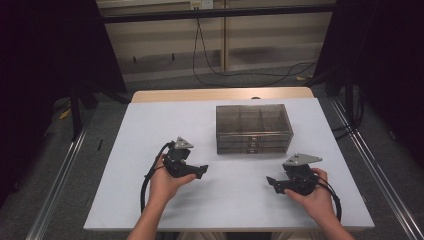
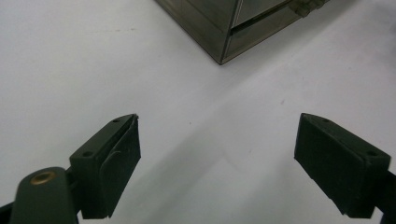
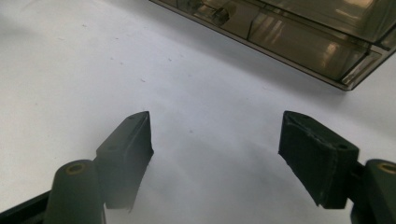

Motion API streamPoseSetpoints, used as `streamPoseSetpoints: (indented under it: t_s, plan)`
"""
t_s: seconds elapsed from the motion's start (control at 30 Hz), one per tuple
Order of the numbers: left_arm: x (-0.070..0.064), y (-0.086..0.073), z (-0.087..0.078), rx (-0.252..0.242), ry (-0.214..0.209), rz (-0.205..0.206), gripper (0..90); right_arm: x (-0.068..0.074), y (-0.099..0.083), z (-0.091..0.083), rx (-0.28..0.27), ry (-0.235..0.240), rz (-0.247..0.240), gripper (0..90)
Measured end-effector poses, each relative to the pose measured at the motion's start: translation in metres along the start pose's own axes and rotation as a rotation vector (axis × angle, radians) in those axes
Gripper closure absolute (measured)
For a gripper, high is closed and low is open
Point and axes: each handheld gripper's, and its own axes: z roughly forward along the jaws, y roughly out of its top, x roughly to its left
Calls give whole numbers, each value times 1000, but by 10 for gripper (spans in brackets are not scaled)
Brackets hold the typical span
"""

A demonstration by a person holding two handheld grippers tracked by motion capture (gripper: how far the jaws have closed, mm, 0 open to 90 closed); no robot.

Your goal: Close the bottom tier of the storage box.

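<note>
Two claws held low over a white counter, a smoky plastic drawer box between and beyond them.

The drawer box (image 1: 254, 128) is translucent grey-brown, rectangular, with stacked shallow drawers facing the person; it sits toward the far edge of the matte white counter (image 1: 150, 125), a little right of centre. The left claw (image 1: 200, 171) and right claw (image 1: 272, 182) point inward near the near edge, each gripped in a hand, jaws spread wide apart and empty, blunt black wedges with rubbery pads.
</note>
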Motion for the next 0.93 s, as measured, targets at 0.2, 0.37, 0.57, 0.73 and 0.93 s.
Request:
streamPoseSetpoints:
  t_s: [0.2,0.37,0.57,0.73,0.93]
  plan:
    - [2,-6,-5,-14,-1,0,138,-3,-3,-2,4,-3,6,243]
    - [5,-13,-5,-8,3,1,136,-7,-5,-4,-1,-6,19,236]
    - [7,-19,-6,-11,7,-3,134,-9,-9,-5,2,-15,16,224]
    - [6,-21,-7,-8,2,4,131,-10,-10,-5,5,-14,19,208]
    - [7,-24,-6,-13,13,17,122,-12,-11,-5,4,-15,32,183]
